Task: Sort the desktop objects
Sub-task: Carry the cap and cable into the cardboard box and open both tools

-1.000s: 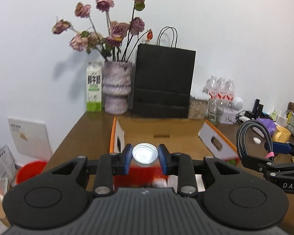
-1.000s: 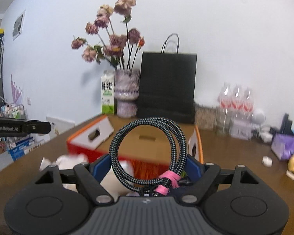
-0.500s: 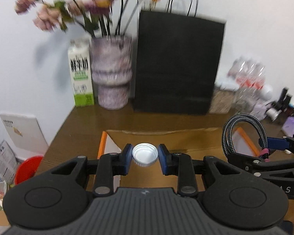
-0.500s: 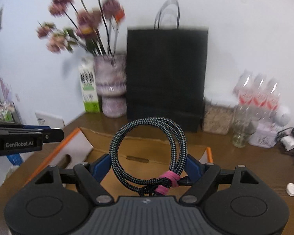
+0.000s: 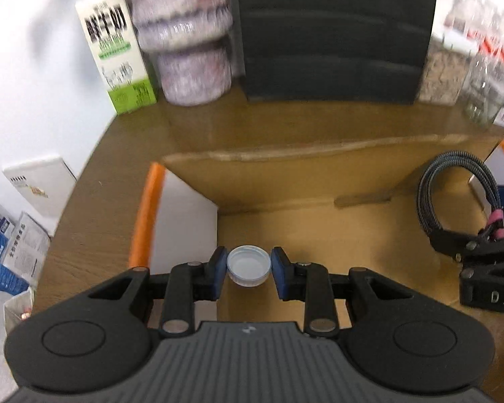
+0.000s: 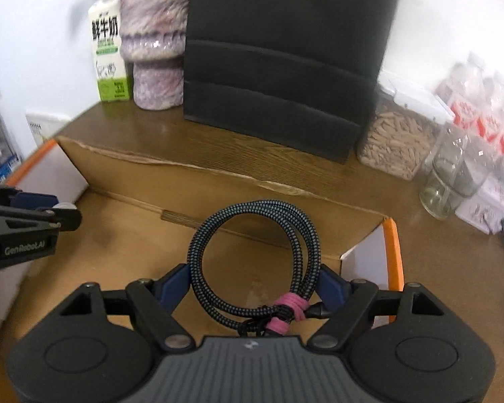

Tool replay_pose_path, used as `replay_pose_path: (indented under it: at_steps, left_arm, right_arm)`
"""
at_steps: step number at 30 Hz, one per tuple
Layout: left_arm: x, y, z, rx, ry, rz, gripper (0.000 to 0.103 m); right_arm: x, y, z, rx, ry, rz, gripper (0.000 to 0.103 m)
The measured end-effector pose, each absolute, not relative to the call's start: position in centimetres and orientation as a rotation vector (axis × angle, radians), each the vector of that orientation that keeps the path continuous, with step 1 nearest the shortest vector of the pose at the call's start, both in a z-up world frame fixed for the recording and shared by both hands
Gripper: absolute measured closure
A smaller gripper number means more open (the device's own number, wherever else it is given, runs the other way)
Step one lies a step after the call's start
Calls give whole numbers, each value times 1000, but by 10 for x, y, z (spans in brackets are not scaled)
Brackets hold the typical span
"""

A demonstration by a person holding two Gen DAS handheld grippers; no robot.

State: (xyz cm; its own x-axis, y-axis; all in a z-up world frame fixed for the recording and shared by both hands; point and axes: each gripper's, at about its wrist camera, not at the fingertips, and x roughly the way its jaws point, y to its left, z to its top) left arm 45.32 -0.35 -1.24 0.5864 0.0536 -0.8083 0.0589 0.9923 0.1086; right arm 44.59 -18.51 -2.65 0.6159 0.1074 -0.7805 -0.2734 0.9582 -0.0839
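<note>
Your left tool (image 5: pixel 248 270) pinches the white cap (image 5: pixel 248 269) between its blue pads, and your right tool (image 6: pixel 253 283) has its jaws spread wide yet pressed against both sides of the coiled cable (image 6: pixel 255 262), so each one carries its load. What has changed in the last second is where they hang: a second ago both looked level across the counter (image 5: pixel 117 154) at the vase (image 5: pixel 191 50), the black bag (image 5: pixel 332 33) and the flowers, with the box (image 5: pixel 285 181) only ahead of them. Now both tilt downward and look into the open box, its brown floor directly beneath cap and cable, the cap toward the left wall and the cable toward the right. Both grips look unchanged over that swing. By my reading, the carry is done and you are placed for the drop; what remains is to let go of both inside the box.
</note>
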Motion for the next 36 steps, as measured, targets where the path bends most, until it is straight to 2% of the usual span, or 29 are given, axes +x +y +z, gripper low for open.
replay_pose_path:
  at_steps: [4, 17, 19, 22, 23, 25, 26, 27, 28, 36]
  left_arm:
    - [454, -7, -20, 133, 975, -18, 74]
    - [441, -9, -20, 145, 960, -35, 73]
    - [438, -9, -16, 149, 926, -42, 68]
    - [431, -10, -5, 162, 869, -51, 37]
    - [429, -10, 0, 165, 844, -53, 20]
    - [421, -11, 11, 166, 788, -66, 17]
    - [417, -11, 16, 167, 768, -69, 12]
    - [414, -11, 21, 167, 753, -68, 3]
    - [409, -10, 27, 164, 727, -65, 0]
    - [357, -4, 67, 151, 542, -44, 0]
  right_arm:
    - [453, -187, -38, -145, 950, 237, 24]
    - [444, -184, -37, -168, 967, 223, 22]
    - [443, -184, -34, -171, 955, 220, 19]
    - [438, -185, -26, -166, 929, 235, 10]
    - [435, -184, -22, -165, 920, 239, 4]
    - [429, -184, -15, -167, 898, 248, 0]
    - [425, -184, -11, -171, 886, 252, 0]
    - [422, -184, -7, -172, 878, 253, 0]
    - [418, -185, -3, -173, 868, 257, 0]
    - [370, -191, 39, -151, 761, 271, 0]
